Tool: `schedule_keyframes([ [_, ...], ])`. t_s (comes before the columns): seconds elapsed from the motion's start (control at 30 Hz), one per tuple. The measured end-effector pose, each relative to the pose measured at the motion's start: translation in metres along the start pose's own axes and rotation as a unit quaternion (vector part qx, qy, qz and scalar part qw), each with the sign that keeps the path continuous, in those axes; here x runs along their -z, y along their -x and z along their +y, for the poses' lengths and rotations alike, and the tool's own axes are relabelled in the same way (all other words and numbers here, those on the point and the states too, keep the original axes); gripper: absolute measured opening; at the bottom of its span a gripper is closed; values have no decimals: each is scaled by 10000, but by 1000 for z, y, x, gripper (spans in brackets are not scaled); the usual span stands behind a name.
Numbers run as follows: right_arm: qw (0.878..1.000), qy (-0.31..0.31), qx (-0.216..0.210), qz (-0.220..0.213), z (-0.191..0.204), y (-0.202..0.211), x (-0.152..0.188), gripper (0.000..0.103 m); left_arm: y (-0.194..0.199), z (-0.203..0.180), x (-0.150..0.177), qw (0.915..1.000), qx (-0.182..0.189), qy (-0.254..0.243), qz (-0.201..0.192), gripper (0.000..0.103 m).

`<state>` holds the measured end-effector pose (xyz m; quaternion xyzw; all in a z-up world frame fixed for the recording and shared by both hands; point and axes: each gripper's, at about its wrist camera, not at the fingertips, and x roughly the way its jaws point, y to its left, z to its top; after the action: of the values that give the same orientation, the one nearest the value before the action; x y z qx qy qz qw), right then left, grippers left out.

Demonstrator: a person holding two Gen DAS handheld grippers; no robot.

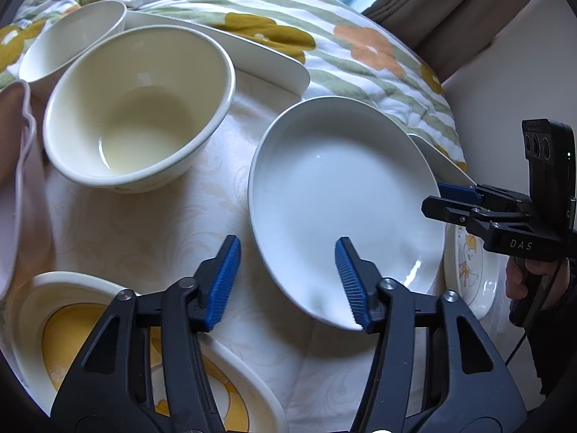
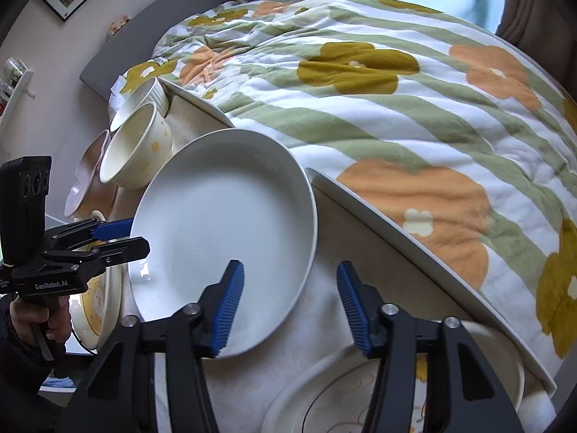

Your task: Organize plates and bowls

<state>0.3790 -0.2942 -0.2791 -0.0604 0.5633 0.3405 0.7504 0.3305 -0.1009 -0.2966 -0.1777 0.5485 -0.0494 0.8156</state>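
Observation:
A wide white shallow plate (image 1: 342, 209) lies on the cream tablecloth; it also shows in the right wrist view (image 2: 223, 223). My left gripper (image 1: 288, 281) is open, its jaws astride the plate's near left rim, one finger inside and one outside. My right gripper (image 2: 288, 303) is open, astride the plate's near right rim. A cream bowl (image 1: 137, 108) stands to the left, a ribbed white bowl (image 1: 72, 36) behind it. A cartoon-print plate (image 1: 472, 270) lies under the white plate's right side.
A yellow-patterned plate (image 1: 72, 324) sits near left; another patterned plate (image 2: 342, 397) sits near right. A pink wavy dish (image 1: 18, 180) is at the left edge. White rectangular trays (image 1: 252, 50) line the table's far edge against a flowered quilt (image 2: 396, 108).

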Motion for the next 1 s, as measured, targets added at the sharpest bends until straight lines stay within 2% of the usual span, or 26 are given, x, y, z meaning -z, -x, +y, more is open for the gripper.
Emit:
schedule_keyframes([
  [0.03,10000,17,-17,9,-1,-3,-1,41,-2,1,-1,10000,-20,21,5,41],
  [0.07,10000,30,-41,21,-2,-4,-2,35,-4,1,-1,10000,-54,44,-6,40],
  [0.17,9999,60,-70,59,-5,-11,-2,30,-8,0,-1,9999,-152,-9,-44,31],
  [0.2,9999,80,-94,68,-5,-12,-2,24,-10,-1,-2,9998,-196,-26,-10,28],
  [0.3,9999,136,-54,48,-5,-13,0,17,-13,-3,-2,9994,-349,-76,-6,24],
  [0.53,9999,129,-75,-28,-7,-12,1,17,-14,-11,-4,9980,-598,-196,0,24],
  [1.0,9994,29,-24,-352,5,12,7,17,6,-17,1,9983,-460,-358,-16,24],
])
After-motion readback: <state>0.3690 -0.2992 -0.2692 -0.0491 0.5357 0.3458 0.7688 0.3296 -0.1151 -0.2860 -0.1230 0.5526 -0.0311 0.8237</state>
